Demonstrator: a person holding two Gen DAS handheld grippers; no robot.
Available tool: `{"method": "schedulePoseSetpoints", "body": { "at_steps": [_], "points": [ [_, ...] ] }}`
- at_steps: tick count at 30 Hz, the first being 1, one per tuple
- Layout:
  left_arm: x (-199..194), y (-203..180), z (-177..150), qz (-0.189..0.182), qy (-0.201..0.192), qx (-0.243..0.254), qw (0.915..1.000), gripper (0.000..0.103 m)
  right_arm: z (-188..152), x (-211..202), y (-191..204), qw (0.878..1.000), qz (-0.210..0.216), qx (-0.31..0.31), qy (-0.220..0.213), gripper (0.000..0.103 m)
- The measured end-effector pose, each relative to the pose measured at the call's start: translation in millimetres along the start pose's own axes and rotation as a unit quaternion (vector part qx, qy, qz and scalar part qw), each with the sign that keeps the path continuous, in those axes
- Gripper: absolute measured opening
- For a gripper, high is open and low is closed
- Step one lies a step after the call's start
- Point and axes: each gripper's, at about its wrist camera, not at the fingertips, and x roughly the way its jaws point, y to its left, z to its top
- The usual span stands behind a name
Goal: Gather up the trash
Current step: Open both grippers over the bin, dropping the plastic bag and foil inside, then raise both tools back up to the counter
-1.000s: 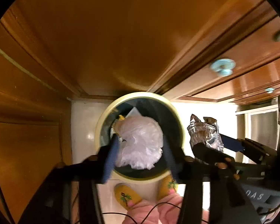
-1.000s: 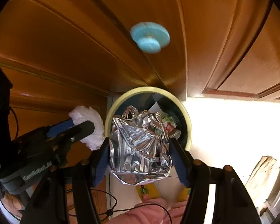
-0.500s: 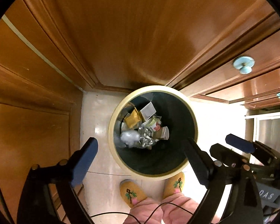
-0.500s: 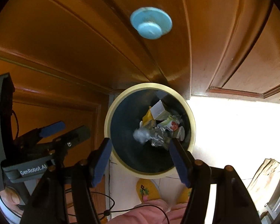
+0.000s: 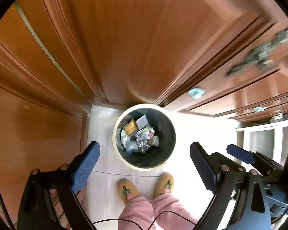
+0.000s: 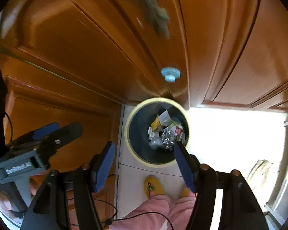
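Crumpled silver foil (image 5: 142, 142) and a clear plastic bag (image 5: 132, 146) lie at the bottom of the round bin (image 5: 144, 164), among small cartons and wrappers. That bin stands on the pale tiled floor (image 5: 103, 126) against brown wooden cupboard doors (image 5: 124, 38). Both tools hang above it, pointing down: the left hand-held gripper (image 5: 145, 164) has just let its jaws spread wide with nothing between them, and the right hand-held gripper (image 6: 144, 157) is likewise released and empty. Yellow slippers (image 5: 127, 189) stand just beside the bin.
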Motion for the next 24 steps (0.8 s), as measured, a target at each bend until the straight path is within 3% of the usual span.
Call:
{"method": "schedulePoseSetpoints", "body": {
  "at_steps": [12, 24],
  "points": [
    [-168, -30, 26, -0.005, -0.072, 0.038, 0.9967, 0.094, 24, -145, 56, 0.998, -0.015, -0.025, -0.057, 0.064],
    [-304, -35, 71, 0.008, -0.166, 0.075, 0.9833, 0.094, 47, -263, 114, 0.989, -0.027, -0.027, -0.144, 0.064]
  ]
}}
